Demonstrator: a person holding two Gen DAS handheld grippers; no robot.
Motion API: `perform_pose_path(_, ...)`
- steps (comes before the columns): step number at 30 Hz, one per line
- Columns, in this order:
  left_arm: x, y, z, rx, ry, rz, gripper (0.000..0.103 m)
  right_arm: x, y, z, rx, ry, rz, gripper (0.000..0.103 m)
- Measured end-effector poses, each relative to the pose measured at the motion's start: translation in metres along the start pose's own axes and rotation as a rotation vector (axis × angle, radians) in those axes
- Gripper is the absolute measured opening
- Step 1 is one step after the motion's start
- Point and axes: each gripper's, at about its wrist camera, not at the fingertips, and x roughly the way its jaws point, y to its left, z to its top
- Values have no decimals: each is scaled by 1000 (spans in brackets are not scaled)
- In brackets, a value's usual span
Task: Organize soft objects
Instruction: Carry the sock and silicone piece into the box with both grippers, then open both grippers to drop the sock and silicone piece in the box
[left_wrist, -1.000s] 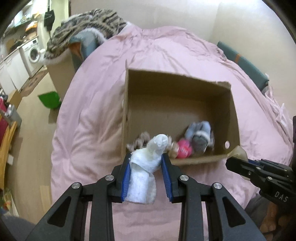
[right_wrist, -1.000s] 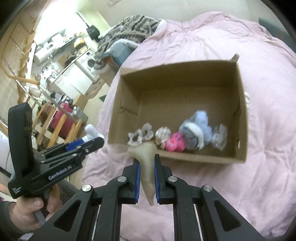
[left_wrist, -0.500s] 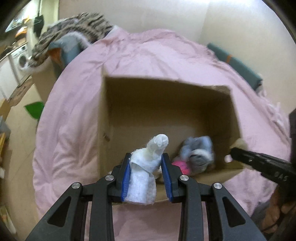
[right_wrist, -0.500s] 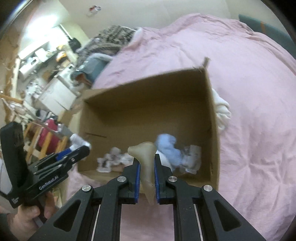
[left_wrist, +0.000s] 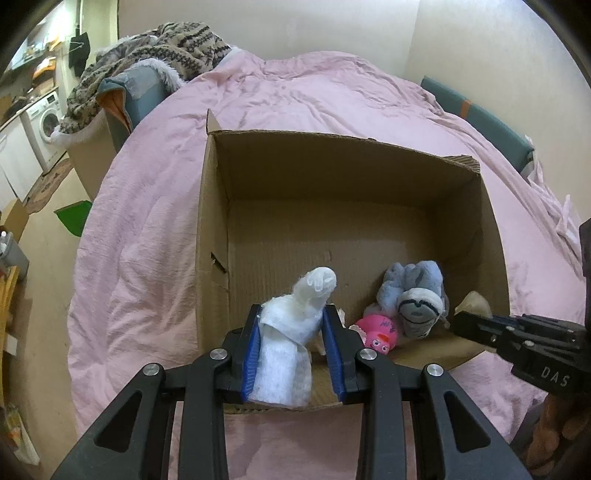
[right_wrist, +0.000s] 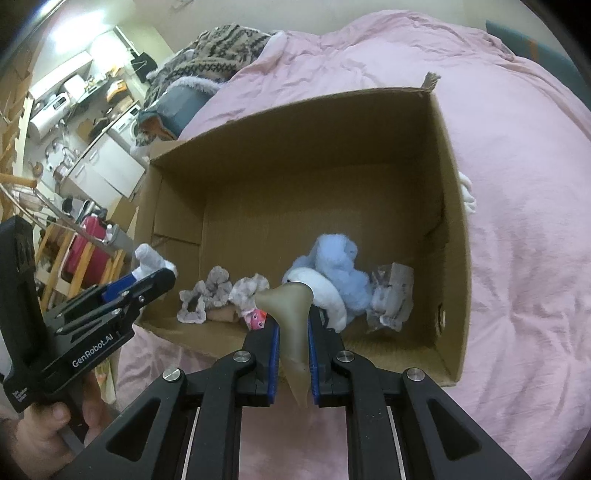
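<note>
Cardboard box (left_wrist: 218, 229) sits open on the pink duvet (left_wrist: 140, 229), so each clamp hangs over its near rim: left gripper (left_wrist: 293, 354) pinching a white sock (left_wrist: 291, 332), right gripper (right_wrist: 293, 354) a beige one (right_wrist: 290, 314), ready to drop.

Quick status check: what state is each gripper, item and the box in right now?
left gripper: shut on a white sock, above the box's near edge
right gripper: shut on a beige sock
cardboard box: open-topped, on the pink duvet
blue plush toy: lying in the box
pink toy: in the box
grey scrunchie: in the box
</note>
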Motion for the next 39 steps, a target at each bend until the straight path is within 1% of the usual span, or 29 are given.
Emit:
perform_pose_path(15, 4, -1, -3, 12, 3, -2, 29, 2, 4, -1, -19, 14, -4, 15)
perform_pose_path(19, 5, -1, -2, 10, 5, -2, 29, 3, 4, -1, -16, 14, -7, 19)
perform_pose_path(23, 4, -2, -2, 6, 7, -3, 31, 3, 4, 0, -11, 11, -6, 20)
perform_pose_path(26, 3, -2, -2, 4, 9, -2, 36, 4, 4, 0, -10, 10, -8, 24)
perform_pose_path(27, 3, -2, -2, 4, 9, -1, 40, 4, 4, -1, -8, 11, -9, 25)
perform_pose_path(28, 2, -2, -2, 6, 7, 5, 47, 5, 4, -1, -6, 12, -10, 27)
perform_pose_path(29, 2, -3, -2, 9, 4, 12, 51, 5, 3, 0, -4, 12, -9, 30)
perform_pose_path(30, 1, -5, -3, 12, -1, 20, 58, 5, 3, 0, -1, 11, -9, 30)
perform_pose_path(31, 0, -5, -3, 15, -8, 24, 60, 5, 3, 0, 1, 10, -9, 30)
perform_pose_path(34, -2, -6, -3, 17, -17, 28, 64, 4, 2, 0, 7, 9, -8, 32)
perform_pose_path(35, -2, -6, -3, 15, -19, 32, 64, 5, 2, 0, 11, 9, -6, 34)
perform_pose_path(39, -3, -2, -3, -2, -20, 37, 64, 4, 0, 1, 22, 2, -1, 37)
